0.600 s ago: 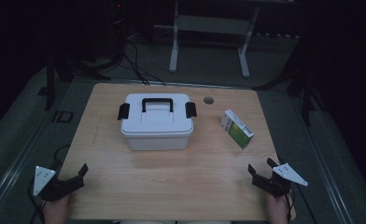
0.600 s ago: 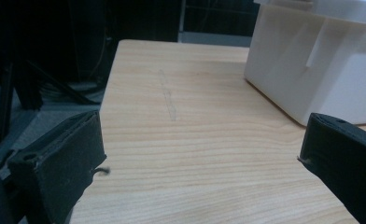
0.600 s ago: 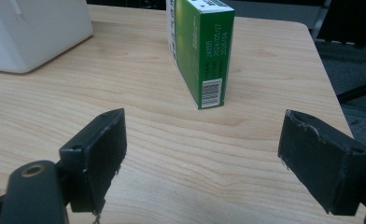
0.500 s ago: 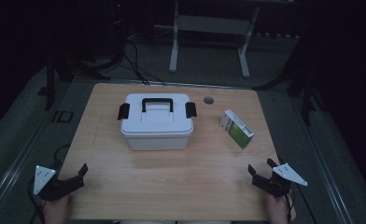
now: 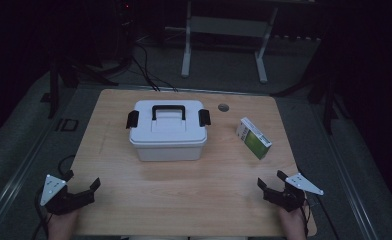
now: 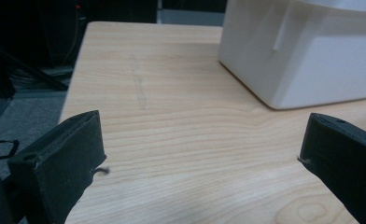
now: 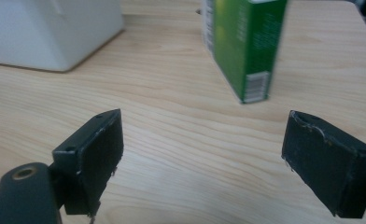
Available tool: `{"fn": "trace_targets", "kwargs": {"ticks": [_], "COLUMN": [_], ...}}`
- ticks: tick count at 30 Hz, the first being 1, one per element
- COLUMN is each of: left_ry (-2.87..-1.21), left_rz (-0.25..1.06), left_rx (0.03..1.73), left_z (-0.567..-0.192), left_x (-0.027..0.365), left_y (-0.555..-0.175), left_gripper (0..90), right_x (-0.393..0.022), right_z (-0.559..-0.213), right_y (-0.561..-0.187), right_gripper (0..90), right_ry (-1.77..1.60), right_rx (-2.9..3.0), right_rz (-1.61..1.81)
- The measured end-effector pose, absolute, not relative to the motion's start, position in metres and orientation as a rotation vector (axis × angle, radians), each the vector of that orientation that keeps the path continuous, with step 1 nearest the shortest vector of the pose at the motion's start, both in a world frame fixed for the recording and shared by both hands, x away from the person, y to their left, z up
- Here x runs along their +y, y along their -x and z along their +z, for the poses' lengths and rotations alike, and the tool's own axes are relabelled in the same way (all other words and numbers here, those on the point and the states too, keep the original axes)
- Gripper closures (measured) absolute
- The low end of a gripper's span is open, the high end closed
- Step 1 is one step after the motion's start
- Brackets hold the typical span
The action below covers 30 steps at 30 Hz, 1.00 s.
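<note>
Nothing much has changed in the last little while: both claws sit where they were a moment ago, and the box and the carton have not moved, so I think the work has not really started yet. The left claw (image 5: 81, 192) waits at the near left corner of the pale wooden counter (image 5: 194, 195), its jaws spread wide with nothing between them. The right claw (image 5: 271, 186) waits at the near right corner, also wide open and empty. The white plastic box with a black handle and two black side clips (image 5: 168, 130) stands in the middle of the counter, a bit toward the far edge, with its lid shut. The green and white cardboard carton (image 5: 254, 138) stands on its edge near the right side, apart from the box. The right claw points toward the carton (image 7: 244, 46), and the left claw points toward the near left corner of the box (image 6: 312, 51), so those look like the things each will go for first. Near the far edge is a small round grey cap (image 5: 223, 107) set into the wood. The counter is smooth and bare in front. The room is very dark, with a grey floor, black cables and the white legs of a stand behind.
</note>
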<state>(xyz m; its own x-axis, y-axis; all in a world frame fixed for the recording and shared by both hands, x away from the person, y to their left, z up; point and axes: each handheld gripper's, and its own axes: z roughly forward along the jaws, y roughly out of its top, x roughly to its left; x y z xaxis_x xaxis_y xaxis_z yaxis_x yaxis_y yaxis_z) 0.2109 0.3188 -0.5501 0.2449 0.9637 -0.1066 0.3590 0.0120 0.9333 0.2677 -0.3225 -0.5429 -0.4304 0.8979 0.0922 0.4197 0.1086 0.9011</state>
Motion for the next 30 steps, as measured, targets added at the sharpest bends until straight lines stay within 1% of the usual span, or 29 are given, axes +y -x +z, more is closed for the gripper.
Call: {"fn": "trace_targets", "kwargs": {"ticks": [4,5,7,12,14,16,26,30], "left_ry": [-1.545,-1.547,-1.563,-1.591,-1.585,-1.589,-1.626,-1.644], "left_rz": [0.742,0.716,0.697,0.681,0.672,0.663,0.646,0.620], "left_rx": [1.269,1.258,1.241,1.220,1.216,1.198,1.204,1.199], "left_z": [-0.550,-0.549,-0.549,-0.549,-0.548,-0.548,-0.546,-0.547], "left_x": [0.316,0.314,0.313,0.306,0.304,0.304,0.298,0.295], "left_y": [-0.213,-0.216,-0.217,-0.221,-0.224,-0.226,-0.247,-0.255], "left_gripper": [0.0,0.0,0.0,0.0,0.0,0.0,0.0,0.0], "right_x": [-0.313,-0.310,-0.295,-0.282,-0.277,-0.273,-0.248,-0.241], "right_z": [-0.543,-0.543,-0.542,-0.540,-0.537,-0.534,-0.526,-0.526], "right_y": [-0.269,-0.270,-0.272,-0.277,-0.282,-0.286,-0.314,-0.323], "right_gripper": [12.5,12.5,13.2,14.1,14.3,16.6,16.6,16.6], "right_ry": [-1.264,-1.253,-1.195,-1.156,-1.144,-1.127,-1.062,-1.060], "right_rx": [1.958,1.972,2.033,2.073,2.073,2.069,2.088,2.093], "right_rz": [1.308,1.308,1.300,1.325,1.338,1.352,1.368,1.367]}}
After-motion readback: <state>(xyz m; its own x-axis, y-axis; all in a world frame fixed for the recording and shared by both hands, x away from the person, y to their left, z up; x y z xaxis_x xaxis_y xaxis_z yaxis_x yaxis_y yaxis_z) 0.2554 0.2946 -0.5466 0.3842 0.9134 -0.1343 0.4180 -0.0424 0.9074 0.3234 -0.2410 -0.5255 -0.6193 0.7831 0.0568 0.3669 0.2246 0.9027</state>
